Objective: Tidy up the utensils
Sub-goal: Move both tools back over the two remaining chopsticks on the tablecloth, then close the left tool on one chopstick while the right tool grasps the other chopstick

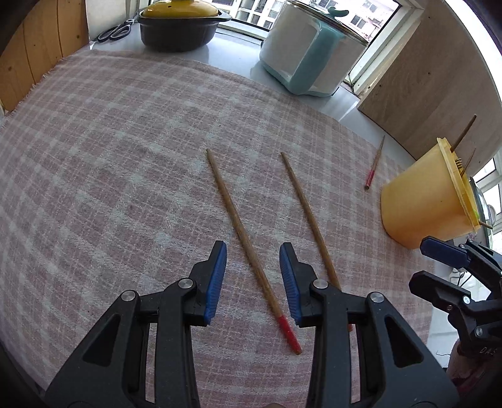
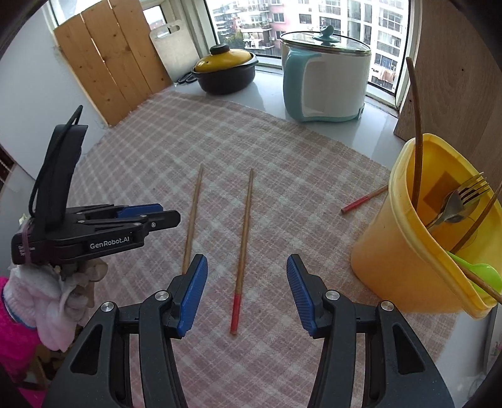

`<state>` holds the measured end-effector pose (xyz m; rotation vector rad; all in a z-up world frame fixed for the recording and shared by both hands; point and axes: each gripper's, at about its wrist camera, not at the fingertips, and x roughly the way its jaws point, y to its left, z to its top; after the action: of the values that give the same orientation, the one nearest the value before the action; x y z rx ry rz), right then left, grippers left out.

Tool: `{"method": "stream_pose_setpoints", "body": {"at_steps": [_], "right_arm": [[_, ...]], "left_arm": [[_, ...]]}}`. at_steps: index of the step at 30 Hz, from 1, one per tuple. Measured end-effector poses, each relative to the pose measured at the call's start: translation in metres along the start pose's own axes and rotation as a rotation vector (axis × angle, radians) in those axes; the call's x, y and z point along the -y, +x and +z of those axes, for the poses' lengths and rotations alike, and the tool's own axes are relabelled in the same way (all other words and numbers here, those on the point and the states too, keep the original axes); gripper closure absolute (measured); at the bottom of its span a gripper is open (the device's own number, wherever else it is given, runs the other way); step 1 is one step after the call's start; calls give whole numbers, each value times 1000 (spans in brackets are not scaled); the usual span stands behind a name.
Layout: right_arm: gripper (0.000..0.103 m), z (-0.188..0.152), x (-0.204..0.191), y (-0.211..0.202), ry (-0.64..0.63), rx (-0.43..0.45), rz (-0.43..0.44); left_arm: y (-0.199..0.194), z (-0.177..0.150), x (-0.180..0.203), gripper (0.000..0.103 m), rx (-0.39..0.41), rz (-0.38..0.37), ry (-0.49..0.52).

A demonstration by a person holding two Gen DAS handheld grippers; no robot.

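Observation:
Two wooden chopsticks with red ends lie side by side on the pink checked cloth (image 1: 109, 150). My left gripper (image 1: 252, 251) is open just above the left chopstick (image 1: 241, 235); the right chopstick (image 1: 309, 219) passes under its right finger. My right gripper (image 2: 247, 266) is open over the right chopstick (image 2: 243, 248), with the left chopstick (image 2: 193, 216) beside its left finger. A third chopstick (image 1: 375, 163) lies near the yellow utensil holder (image 2: 408, 251), which holds a fork (image 2: 461, 201), chopsticks and a green spoon (image 2: 480, 273). The left gripper also shows in the right wrist view (image 2: 166, 215).
A black pot with a yellow lid (image 2: 224, 70) and a white and teal pot (image 2: 326, 81) stand at the back by the window. Scissors (image 1: 114, 29) lie beside the black pot. Wooden boards (image 2: 106, 62) lean at the back left and a board (image 1: 439, 78) at the right.

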<state>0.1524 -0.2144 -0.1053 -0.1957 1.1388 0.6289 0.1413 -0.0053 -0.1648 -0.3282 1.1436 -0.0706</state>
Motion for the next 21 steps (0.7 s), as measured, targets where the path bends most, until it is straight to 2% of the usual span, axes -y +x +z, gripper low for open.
{"method": "stream_pose_setpoints", "body": {"at_steps": [9,14,15,17,19,21], "right_arm": [[52,6,-7,43,-23,-105,11],[52,9,-6,62,-31,-147,-1],[53,10,-6,65,-33,-152,-5],[58,12,-7,70,-40,-165,-11],[59,14,-8,75,-48,-173,-20],[59,16,-8,79,-52,-179,-27]], "left_arm": [[31,5,-2,71,-29,57,-5],[38,5,2,73,-26,95,37],[39,5,4,74,-22,103,48],[41,6,5,85,-11,128,80],[42,7,5,90,-8,134,107],[42,7,2,91,-11,123,118]]}}
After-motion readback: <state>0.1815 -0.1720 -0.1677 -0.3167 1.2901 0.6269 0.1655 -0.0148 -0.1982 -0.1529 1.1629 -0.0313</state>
